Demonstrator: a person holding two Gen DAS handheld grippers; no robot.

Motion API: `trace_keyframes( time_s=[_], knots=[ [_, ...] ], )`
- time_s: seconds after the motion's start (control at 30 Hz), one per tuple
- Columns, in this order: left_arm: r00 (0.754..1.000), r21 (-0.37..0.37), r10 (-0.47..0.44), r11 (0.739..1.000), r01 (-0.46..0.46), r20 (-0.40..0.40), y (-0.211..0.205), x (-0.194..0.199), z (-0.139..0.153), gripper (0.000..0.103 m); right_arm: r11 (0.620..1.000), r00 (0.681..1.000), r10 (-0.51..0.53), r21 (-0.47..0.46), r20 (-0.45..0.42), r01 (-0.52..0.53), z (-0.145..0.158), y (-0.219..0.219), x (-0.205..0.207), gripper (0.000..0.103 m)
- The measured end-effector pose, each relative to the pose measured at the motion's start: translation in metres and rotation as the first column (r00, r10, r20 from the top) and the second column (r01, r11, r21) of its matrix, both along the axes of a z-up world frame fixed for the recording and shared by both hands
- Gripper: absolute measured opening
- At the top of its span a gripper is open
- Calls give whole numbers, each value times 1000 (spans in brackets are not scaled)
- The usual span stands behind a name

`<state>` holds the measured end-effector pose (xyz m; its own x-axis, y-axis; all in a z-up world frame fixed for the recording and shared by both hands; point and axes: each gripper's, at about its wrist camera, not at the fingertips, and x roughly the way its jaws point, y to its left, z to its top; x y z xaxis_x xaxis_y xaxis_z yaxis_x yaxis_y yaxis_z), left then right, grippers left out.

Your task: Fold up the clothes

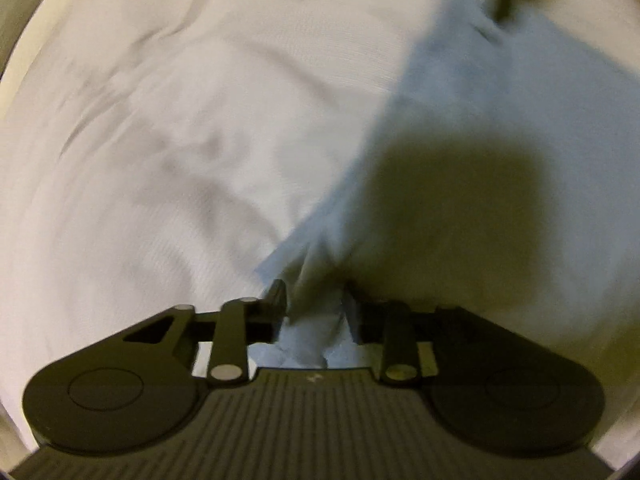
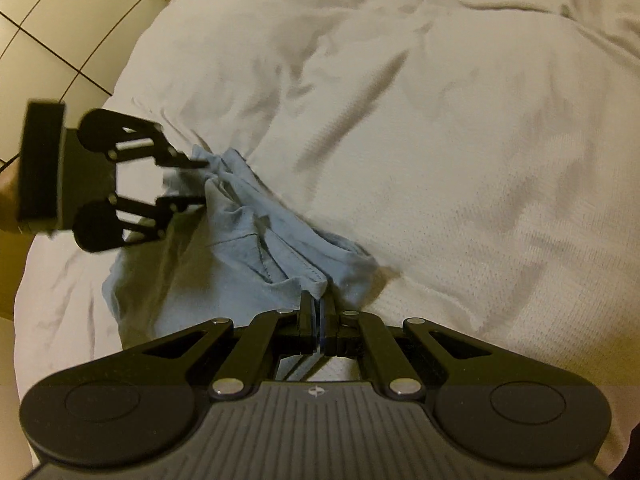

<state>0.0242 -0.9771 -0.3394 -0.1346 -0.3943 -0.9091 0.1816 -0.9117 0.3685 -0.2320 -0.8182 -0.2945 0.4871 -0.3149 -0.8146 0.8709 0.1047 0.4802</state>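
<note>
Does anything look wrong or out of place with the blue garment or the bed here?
Nothing looks damaged or spilled. The blue garment is bunched and creased between the left gripper and the right gripper, not yet flat. The white bedcover is wrinkled, which seems normal.

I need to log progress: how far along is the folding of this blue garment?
Early. Nothing looks folded: the blue garment lies bunched on the white bedding. In hand: the right tongs are shut on its edge, and the left tongs have cloth between their fingers at another part. Left: spreading it flat and every fold.
</note>
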Motion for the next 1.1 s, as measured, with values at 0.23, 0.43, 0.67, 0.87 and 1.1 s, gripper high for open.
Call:
trace_keyframes(
  time_s=[0.23,0.43,0.67,0.87,1.1],
  knots=[
    [928,82,339,940,-330,-153,-17,46,23,37,1000,998,-19,15,56,18,-2,-6,-4,18],
    [866,173,445,894,-414,-227,-21,50,20,37,998,995,-58,39,85,55,-9,-10,-5,19],
    [829,249,523,845,-473,-200,-36,41,10,1,998,997,-50,44,51,48,-3,-11,-10,2],
    [809,205,524,851,-483,-268,-30,44,30,1,998,999,-44,-49,20,44,24,-3,-16,1],
    [814,170,510,860,-481,-279,-27,37,28,1,997,998,-60,-49,9,60,19,-6,-16,1]
  ],
)
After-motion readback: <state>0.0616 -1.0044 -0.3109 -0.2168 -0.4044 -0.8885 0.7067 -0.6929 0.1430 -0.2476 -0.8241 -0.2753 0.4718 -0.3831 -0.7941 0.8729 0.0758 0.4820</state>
